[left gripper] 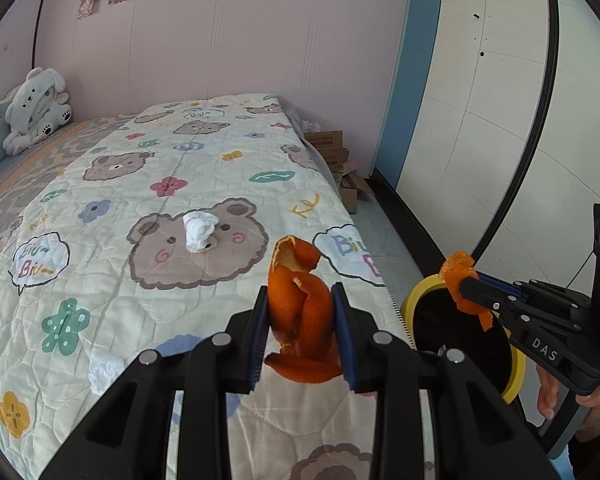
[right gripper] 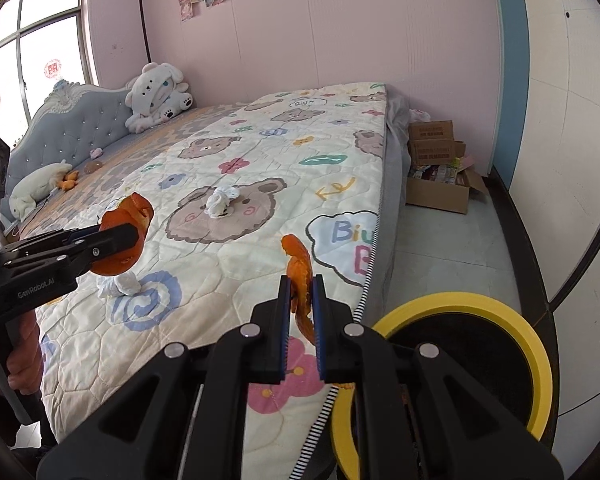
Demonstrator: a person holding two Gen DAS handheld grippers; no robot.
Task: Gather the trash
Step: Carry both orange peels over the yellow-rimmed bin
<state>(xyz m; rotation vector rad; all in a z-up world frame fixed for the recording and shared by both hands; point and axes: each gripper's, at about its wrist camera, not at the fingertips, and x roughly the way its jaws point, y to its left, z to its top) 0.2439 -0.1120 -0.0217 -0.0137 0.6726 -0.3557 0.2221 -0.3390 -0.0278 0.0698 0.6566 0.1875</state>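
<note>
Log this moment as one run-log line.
left gripper: shut on large orange peel | right gripper: shut on small orange peel | yellow-rimmed bin: beside bed | tissues: on quilt

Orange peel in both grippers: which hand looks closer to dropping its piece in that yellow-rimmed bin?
The right, I'd judge. The right gripper holds its small peel by the yellow-rimmed bin beside the bed, at its rim. The left gripper, shut on the large peel, is over the quilt.

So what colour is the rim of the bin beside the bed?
Yellow, around a black inside. The bin's rim shows best in the right wrist view.
</note>
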